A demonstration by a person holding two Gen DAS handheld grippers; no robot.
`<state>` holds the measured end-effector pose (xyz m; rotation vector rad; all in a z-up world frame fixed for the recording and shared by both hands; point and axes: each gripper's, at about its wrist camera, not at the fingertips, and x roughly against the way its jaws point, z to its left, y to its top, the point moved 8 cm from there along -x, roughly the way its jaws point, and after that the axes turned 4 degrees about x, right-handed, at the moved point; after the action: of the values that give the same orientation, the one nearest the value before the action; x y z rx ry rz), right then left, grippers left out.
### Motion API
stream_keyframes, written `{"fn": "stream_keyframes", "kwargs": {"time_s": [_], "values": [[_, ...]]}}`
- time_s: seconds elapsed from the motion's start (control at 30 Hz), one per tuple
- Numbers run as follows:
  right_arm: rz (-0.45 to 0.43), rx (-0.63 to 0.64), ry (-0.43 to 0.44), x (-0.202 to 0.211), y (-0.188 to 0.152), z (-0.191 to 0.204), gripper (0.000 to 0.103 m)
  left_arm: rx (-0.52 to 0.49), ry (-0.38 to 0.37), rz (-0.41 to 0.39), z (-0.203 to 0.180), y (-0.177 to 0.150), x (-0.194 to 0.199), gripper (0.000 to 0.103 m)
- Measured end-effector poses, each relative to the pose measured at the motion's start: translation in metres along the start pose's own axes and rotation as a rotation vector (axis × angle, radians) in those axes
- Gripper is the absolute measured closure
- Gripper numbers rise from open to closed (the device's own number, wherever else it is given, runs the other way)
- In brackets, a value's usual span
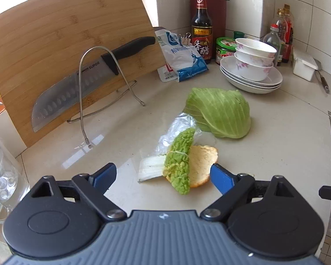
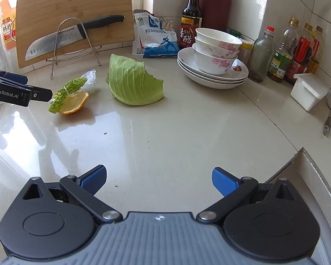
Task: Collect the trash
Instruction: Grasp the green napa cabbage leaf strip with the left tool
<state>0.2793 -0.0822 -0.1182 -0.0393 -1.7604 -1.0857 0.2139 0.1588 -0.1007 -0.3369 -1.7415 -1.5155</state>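
A glossy pale stone desk (image 2: 165, 132) runs into a white-tiled corner, with daylight glaring off its surface. Against the back wall a bamboo cutting board (image 1: 72, 44) leans upright, and a black-handled knife (image 1: 88, 75) rests across a wire rack (image 1: 83, 101) in front of it. Beside these sit a blue-and-white pouch (image 2: 154, 37), a dark vinegar bottle (image 2: 190, 15), a dark red utensil holder (image 2: 216, 6) with dark handles sticking out, and a row of oil and sauce bottles (image 2: 293, 50). Three flowered bowls (image 2: 216, 50) are nested on a stack of white plates (image 2: 211, 75); the top bowl looks empty. A white lidded box (image 2: 309, 90) stands near the wall, its contents hidden. The trash lies mid-desk: a crinkled green leaf scrap (image 1: 181, 163) draped over an orange peel (image 1: 203, 163), touching crumpled clear plastic (image 1: 178, 130), with a cabbage wedge (image 1: 220, 112) just beside them. The left claw (image 1: 163, 176) is spread wide, its blue pads either side of the leaf and peel, gripping nothing. The right claw (image 2: 158, 178) is likewise released, holding nothing over bare desk, well apart from the scraps.
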Motion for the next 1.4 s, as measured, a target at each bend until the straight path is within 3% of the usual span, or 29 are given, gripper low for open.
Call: {"fn": "stream_keyframes", "kwargs": {"time_s": [0.23,0.4,0.53,0.7,0.83,1.1,1.4], "values": [[0.019,0.015,0.02,-0.015,0.008,0.004,0.0,0.02,-0.016,0.017,-0.004,0.002,-0.023,0.015],[0.028,0.017,0.033,-0.022,0.009,0.005,0.0,0.01,-0.002,0.023,-0.014,0.005,-0.039,0.035],[0.035,0.011,0.038,-0.026,0.009,0.003,0.0,-0.034,0.029,0.02,-0.021,0.004,-0.045,0.04],[0.039,-0.002,0.047,-0.03,0.009,0.0,0.0,-0.053,0.038,0.037,-0.027,0.001,-0.052,0.058],[0.035,-0.002,0.059,-0.031,0.01,0.0,0.0,-0.055,0.057,0.029,-0.026,0.001,-0.051,0.065],[0.028,0.013,0.08,-0.032,0.014,0.006,0.0,-0.061,0.027,0.019,-0.027,0.003,-0.046,0.087],[0.016,0.047,0.122,-0.032,0.021,0.016,0.0,-0.077,0.007,0.012,-0.017,0.006,-0.029,0.092]]}}
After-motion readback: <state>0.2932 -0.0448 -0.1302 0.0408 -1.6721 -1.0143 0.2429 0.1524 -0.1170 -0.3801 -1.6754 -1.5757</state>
